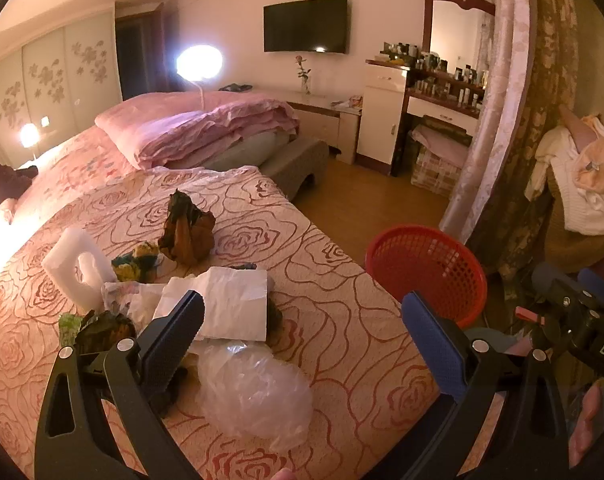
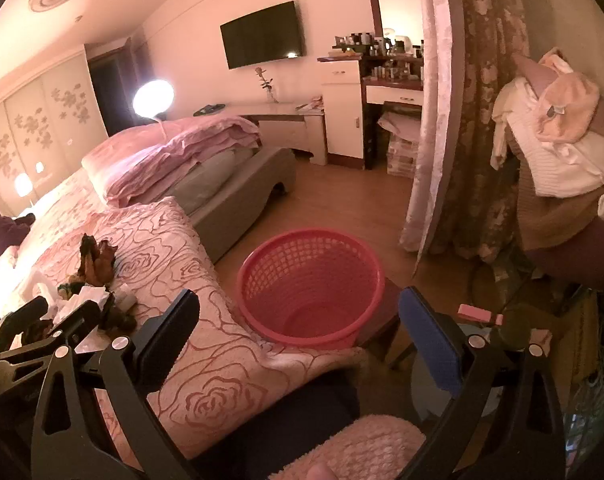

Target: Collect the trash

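Trash lies on the rose-patterned bedspread (image 1: 321, 280): a clear plastic bag (image 1: 258, 392), crumpled white paper (image 1: 230, 304), a white foam block (image 1: 78, 268), a brown-and-green wrapper (image 1: 188, 230) and smaller dark scraps (image 1: 102, 330). My left gripper (image 1: 302, 320) hovers open over the plastic bag and paper, holding nothing. A red mesh basket (image 1: 425, 272) (image 2: 309, 284) stands beside the bed and looks empty. My right gripper (image 2: 300, 316) is open above the basket's near rim, nothing between its fingers. The same trash pile (image 2: 90, 280) shows at left in the right wrist view.
Folded pink quilts (image 1: 190, 128) lie further along the bed. A bright lamp (image 1: 200, 62), a wall television (image 1: 305, 24), a cluttered dressing table (image 1: 433, 88), floral curtains (image 1: 517, 128) and a chair heaped with clothes (image 2: 557, 152) ring the wooden floor (image 2: 341, 200).
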`<action>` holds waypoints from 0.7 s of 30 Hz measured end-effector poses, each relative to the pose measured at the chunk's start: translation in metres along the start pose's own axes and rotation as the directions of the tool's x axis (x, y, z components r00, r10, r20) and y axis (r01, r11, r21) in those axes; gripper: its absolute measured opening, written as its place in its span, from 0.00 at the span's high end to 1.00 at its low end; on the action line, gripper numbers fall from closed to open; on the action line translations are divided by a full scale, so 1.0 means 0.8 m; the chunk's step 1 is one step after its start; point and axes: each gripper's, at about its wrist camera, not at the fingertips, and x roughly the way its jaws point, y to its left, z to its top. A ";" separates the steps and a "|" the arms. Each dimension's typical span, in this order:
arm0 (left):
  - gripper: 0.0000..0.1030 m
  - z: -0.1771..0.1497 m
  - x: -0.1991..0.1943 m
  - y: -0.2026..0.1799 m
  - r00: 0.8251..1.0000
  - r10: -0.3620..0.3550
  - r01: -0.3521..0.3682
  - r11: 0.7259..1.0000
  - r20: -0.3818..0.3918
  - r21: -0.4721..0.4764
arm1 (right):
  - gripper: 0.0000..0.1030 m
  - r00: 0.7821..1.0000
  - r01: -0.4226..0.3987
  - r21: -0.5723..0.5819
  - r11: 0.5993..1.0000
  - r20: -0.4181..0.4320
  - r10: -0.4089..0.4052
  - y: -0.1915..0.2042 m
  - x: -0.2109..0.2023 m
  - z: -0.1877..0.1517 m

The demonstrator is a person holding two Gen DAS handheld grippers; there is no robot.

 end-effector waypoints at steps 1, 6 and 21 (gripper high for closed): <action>0.07 -0.001 0.000 0.000 1.000 0.001 -0.001 1.000 -0.002 -0.001 | 0.06 1.000 -0.001 -0.001 1.000 -0.001 0.001 0.000 0.000 -0.001; 0.07 -0.005 0.003 0.004 1.000 0.000 0.000 1.000 -0.008 -0.008 | 0.06 1.000 -0.003 -0.006 1.000 -0.005 0.003 0.004 0.001 -0.001; 0.07 0.007 -0.004 0.082 0.999 0.035 -0.036 0.991 -0.008 -0.125 | 0.06 0.994 -0.073 -0.068 0.995 -0.080 0.067 0.031 0.026 -0.013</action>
